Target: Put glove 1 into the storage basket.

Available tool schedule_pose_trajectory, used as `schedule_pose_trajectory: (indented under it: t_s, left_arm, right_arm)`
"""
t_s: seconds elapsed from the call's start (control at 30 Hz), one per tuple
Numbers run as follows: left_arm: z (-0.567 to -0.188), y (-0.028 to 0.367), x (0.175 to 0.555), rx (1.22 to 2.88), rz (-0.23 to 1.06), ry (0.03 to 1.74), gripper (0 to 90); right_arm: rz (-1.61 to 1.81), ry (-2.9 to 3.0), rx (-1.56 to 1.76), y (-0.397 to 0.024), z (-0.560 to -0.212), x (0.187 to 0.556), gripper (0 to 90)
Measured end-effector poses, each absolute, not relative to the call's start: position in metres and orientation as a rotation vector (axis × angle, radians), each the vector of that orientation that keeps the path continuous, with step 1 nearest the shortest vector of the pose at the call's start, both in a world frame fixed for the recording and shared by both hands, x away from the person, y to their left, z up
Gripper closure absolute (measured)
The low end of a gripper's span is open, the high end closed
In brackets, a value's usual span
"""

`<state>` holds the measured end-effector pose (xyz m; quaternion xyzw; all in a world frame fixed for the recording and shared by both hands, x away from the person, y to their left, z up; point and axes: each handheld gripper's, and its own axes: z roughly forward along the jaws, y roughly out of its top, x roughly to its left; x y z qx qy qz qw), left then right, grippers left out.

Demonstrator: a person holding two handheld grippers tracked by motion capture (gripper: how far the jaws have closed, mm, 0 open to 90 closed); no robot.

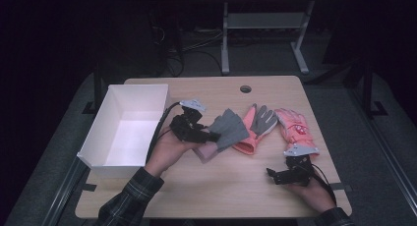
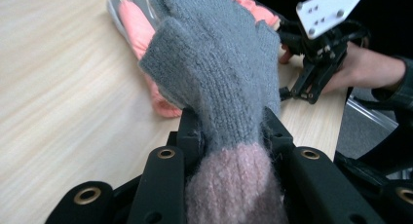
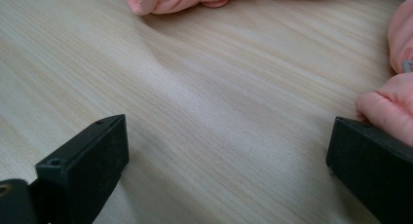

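**Softly held: a knit glove caught at the cuff**

Plainly, the left claw (image 2: 234,131) has its jaws drawn in on the grey knit glove (image 2: 214,63), pinching it where the grey wool meets the pink cuff (image 2: 234,185). In the high view the glove (image 1: 228,128) fans out from the left claw (image 1: 209,136) just above the surface, beside the white box (image 1: 129,125).

The glove looks light, limp and fuzzy. It should droop wherever it is unsupported and is unlikely to slip, since the wool gives under the pads. The cuff seems the best place to take it: it is the thickest, most bunched part, and the fingers then hang free.

The right claw (image 3: 224,151) stands wide open and has hold of nothing. It rests low on the surface, one jaw just beside a pink padded glove (image 3: 389,107). In the high view it (image 1: 287,174) sits near the front edge.

Two more gloves lie beyond: an orange glove with a grey palm (image 1: 256,127) and the pink padded one (image 1: 293,125), side by side.

The surface (image 1: 221,186) is pale wood grain with a cable hole (image 1: 245,89) near its far edge. The room behind is dark, with a grey desk frame (image 1: 265,34) and floor cables.
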<state>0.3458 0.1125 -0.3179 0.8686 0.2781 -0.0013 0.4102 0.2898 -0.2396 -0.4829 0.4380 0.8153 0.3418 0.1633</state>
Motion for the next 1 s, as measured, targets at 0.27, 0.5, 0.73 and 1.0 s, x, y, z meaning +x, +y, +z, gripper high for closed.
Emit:
schedule_pose_trajectory:
  t_s: [0.27, 0.5, 0.73, 1.0]
  left_arm:
    - [-0.292, 0.138, 0.354, 2.142, 0.046, 0.751, 68.5]
    - [-0.276, 0.167, 0.359, 2.110, 0.110, 0.794, 68.5]
    - [-0.264, 0.205, 0.362, 2.054, 0.184, 0.885, 68.5]
    - [-0.264, 0.242, 0.368, 2.021, 0.258, 0.997, 68.5]
  right_arm:
    - [0.975, 2.325, 1.249, -0.240, -0.483, 0.290, 1.1]
    - [0.975, 2.325, 1.248, -0.240, -0.483, 0.290, 1.2]
    - [0.973, 2.316, 1.252, -0.240, -0.483, 0.289, 1.2]
    - [0.974, 2.316, 1.252, -0.240, -0.483, 0.289, 1.2]
